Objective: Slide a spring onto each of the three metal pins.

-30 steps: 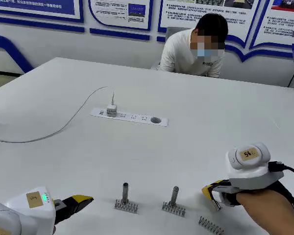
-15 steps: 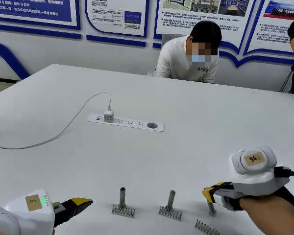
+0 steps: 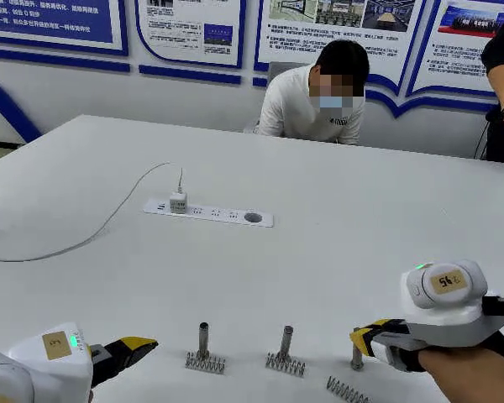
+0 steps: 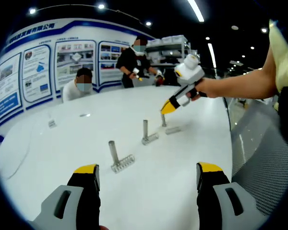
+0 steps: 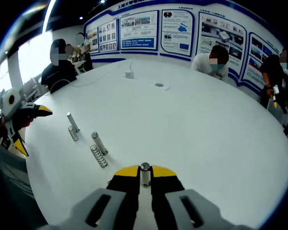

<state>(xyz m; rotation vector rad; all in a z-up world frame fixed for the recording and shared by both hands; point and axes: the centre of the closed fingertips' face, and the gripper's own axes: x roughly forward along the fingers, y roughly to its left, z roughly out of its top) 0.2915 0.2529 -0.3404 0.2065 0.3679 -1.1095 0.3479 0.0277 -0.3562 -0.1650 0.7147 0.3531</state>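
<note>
Our right tool is clenched on the right pin, a slim metal cylinder upright on the smooth white tabletop. Our left tool hangs released, jaws wide. The left pin and the middle pin stand with the first spring and the second spring coiled at their bases. The third spring lies loose near the front edge.

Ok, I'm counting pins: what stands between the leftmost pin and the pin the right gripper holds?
The middle pin, with a spring lying at its foot; the head view shows it.
</note>
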